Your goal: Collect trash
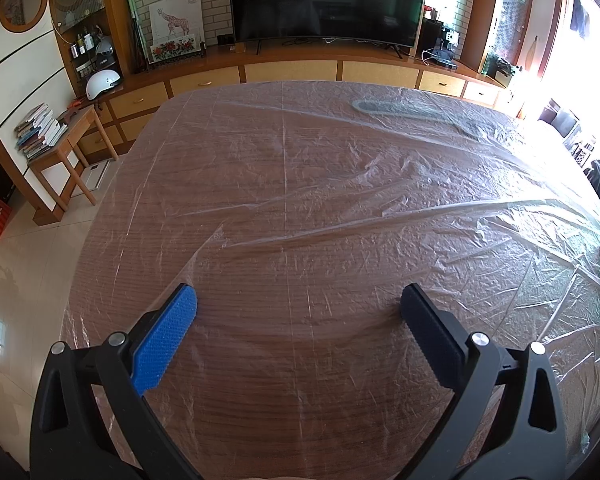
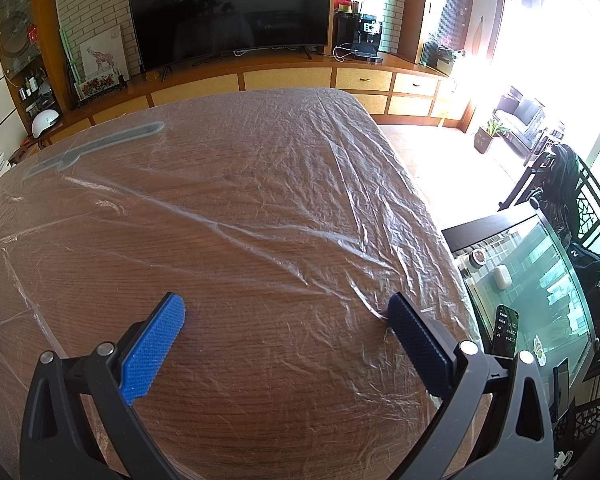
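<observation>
I see a wood table (image 1: 300,240) under wrinkled clear plastic sheet (image 1: 400,168), covering the whole top. My left gripper (image 1: 298,306) hovers over it, jaws spread wide, nothing between them. Right gripper (image 2: 286,312) same: wide apart, empty, near the table's right edge. A grey-blue strip (image 1: 404,110) lies at the far side; I can't tell if it's on or under the sheet, or what it is. No other trash I can make out. Behind: TV (image 1: 324,0) on a long cabinet (image 1: 292,70), helmet (image 1: 103,83), books (image 1: 40,130). Right: glass side table (image 2: 536,280) with a phone (image 2: 505,332). Window glare washes out the right side.
</observation>
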Demonstrator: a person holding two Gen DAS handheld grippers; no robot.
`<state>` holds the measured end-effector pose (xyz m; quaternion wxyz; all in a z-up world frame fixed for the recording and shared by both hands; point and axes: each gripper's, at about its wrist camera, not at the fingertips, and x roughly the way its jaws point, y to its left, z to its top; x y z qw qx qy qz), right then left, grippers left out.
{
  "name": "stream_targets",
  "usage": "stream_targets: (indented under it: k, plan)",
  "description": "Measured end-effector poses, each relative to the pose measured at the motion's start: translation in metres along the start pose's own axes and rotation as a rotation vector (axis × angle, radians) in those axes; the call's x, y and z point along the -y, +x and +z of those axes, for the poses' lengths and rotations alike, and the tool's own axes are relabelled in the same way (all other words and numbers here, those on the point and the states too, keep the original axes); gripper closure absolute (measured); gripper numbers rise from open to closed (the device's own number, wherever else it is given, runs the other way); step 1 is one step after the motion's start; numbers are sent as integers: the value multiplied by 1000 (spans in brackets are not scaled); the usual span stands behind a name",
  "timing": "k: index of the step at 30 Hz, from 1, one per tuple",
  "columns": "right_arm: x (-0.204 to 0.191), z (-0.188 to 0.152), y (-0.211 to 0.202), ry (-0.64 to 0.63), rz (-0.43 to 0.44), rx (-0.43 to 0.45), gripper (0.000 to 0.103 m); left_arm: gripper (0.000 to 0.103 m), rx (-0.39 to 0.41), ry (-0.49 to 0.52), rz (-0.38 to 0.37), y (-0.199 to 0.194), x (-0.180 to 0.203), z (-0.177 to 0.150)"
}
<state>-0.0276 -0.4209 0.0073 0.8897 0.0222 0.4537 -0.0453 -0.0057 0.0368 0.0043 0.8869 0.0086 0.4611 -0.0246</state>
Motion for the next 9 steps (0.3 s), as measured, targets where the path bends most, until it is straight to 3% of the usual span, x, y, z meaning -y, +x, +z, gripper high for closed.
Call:
stream_targets:
  k: [9]
  plan:
    - [0,0,0,0,0,0,4,1,0,0,0,-1,-2,0]
